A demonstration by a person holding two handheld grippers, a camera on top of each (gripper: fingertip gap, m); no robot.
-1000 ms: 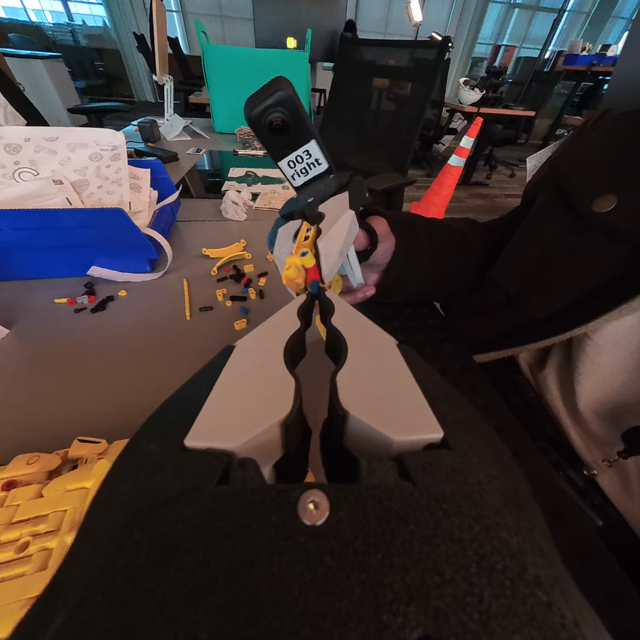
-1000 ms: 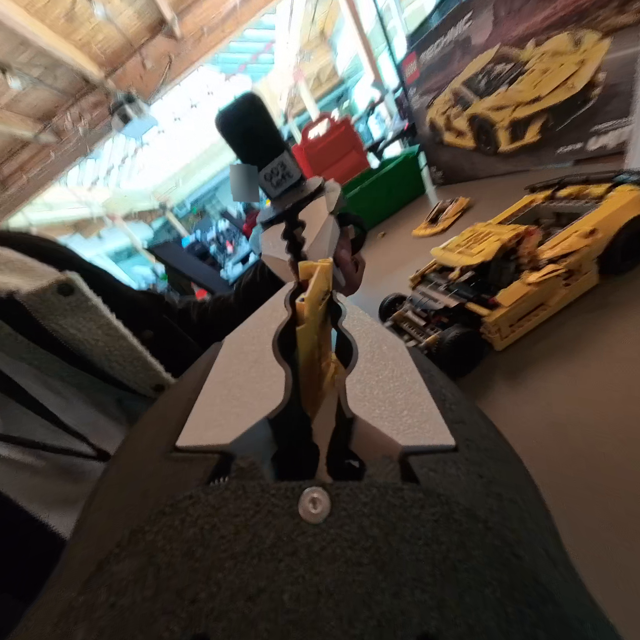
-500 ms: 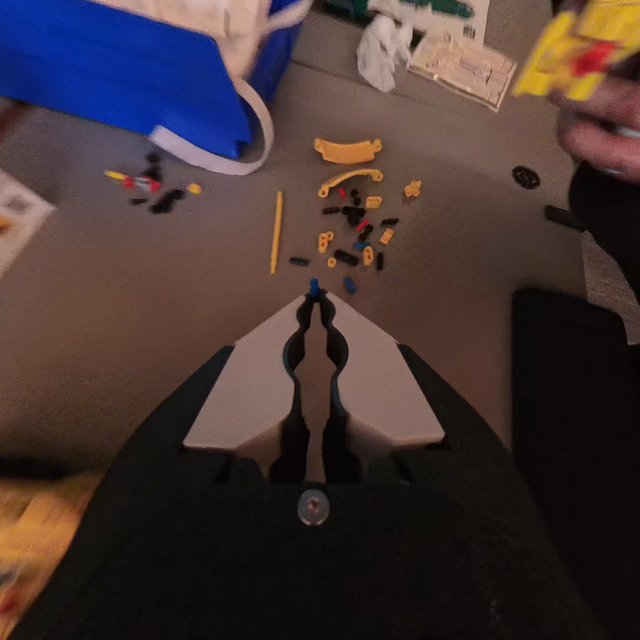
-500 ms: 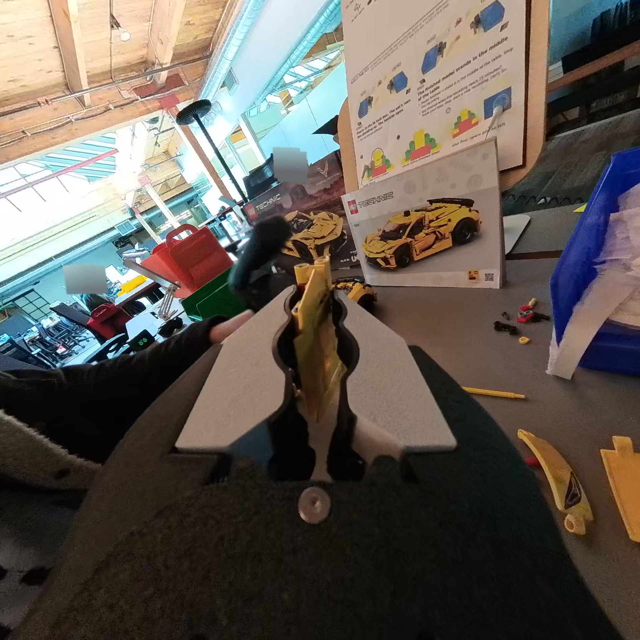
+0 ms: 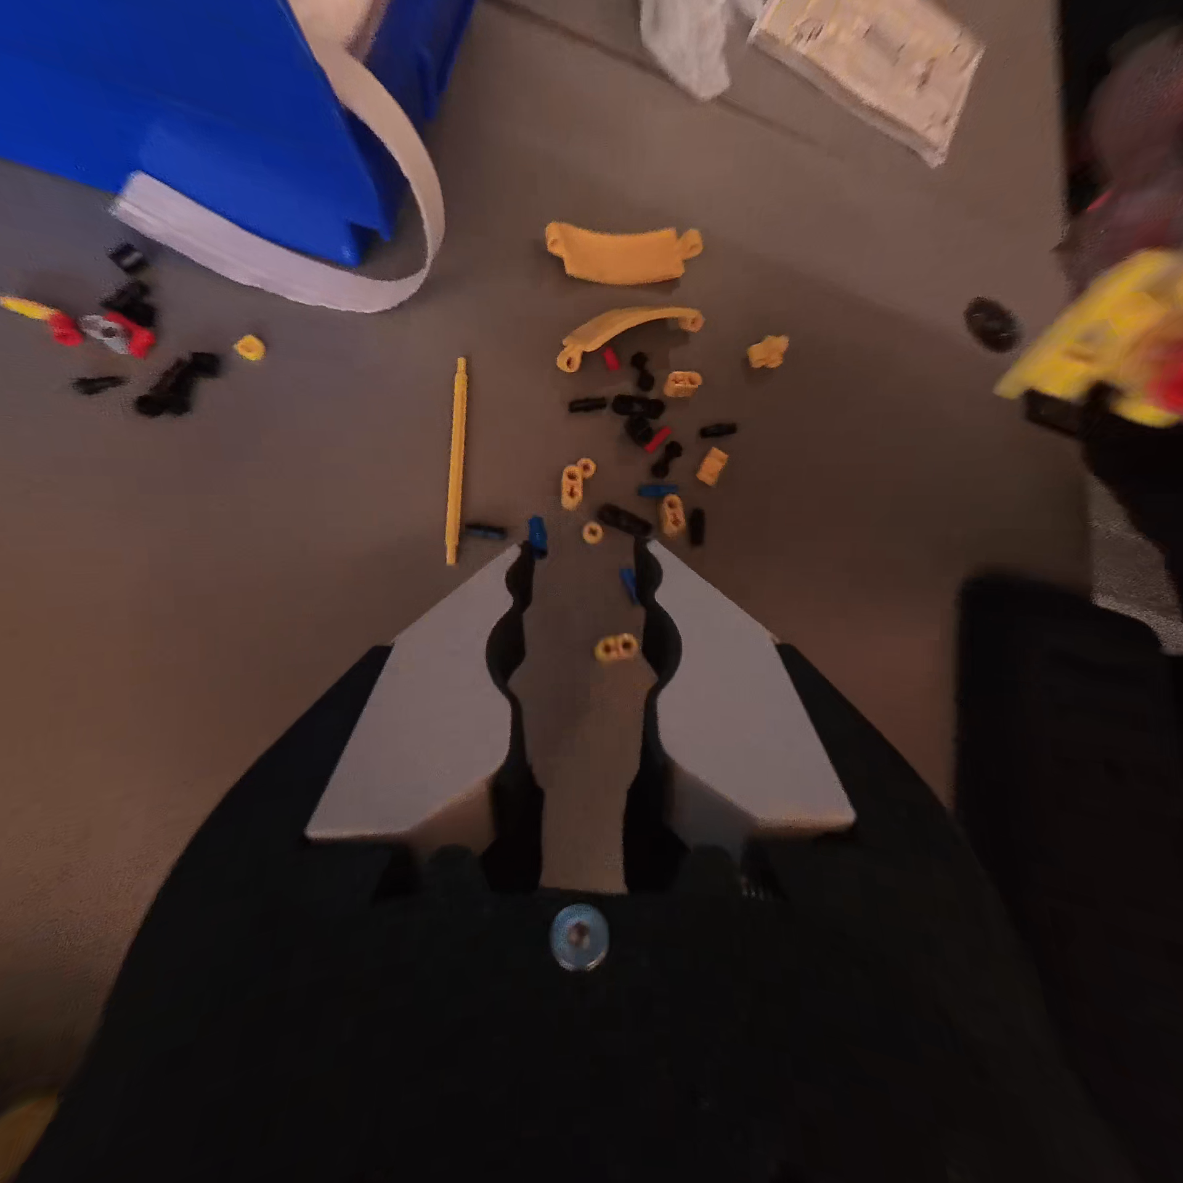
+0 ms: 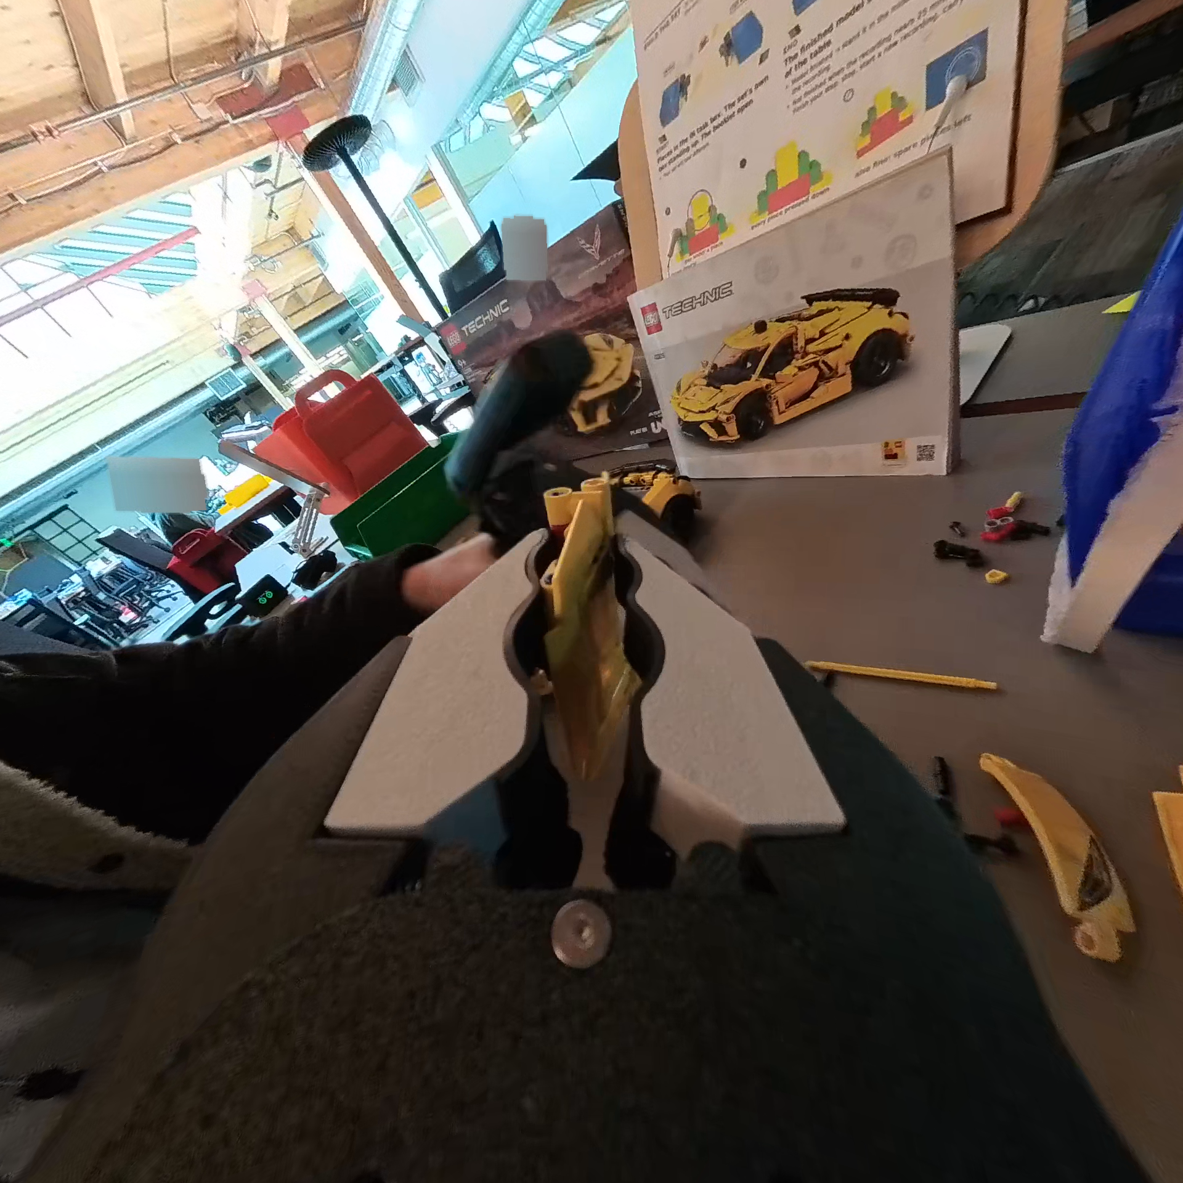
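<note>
My left gripper (image 5: 581,547) is open and points down at the grey table (image 5: 224,576), over a scatter of small yellow, black, red and blue brick parts (image 5: 646,442). A blue pin (image 5: 536,534) sits at its left fingertip; I cannot tell whether they touch. A small yellow connector (image 5: 616,646) lies between the fingers, and another blue pin (image 5: 629,584) lies by the right finger. My right gripper (image 6: 579,544) is shut on a yellow brick assembly (image 6: 586,640) and holds it above the table. That assembly also shows blurred at the right edge of the left wrist view (image 5: 1101,346).
A blue bin (image 5: 192,128) with a white strap stands at the back left. A long yellow axle (image 5: 456,461) and curved yellow panels (image 5: 621,253) lie by the parts. A booklet with a car picture (image 6: 800,358), a yellow car model (image 6: 659,493) and red and green bins (image 6: 358,448) stand beyond. The grippers' ends are close to 15 centimetres from one another. From the left gripper's tips to the long yellow axle (image 5: 456,461) is close to 6 centimetres. It turns up in the right wrist view (image 6: 884,671) as well.
My left gripper swung from the right gripper's assembly down to the loose parts on the table, then opened. The blue pin at its shut tips is now by the left fingertip. The right gripper turned toward the booklet.
</note>
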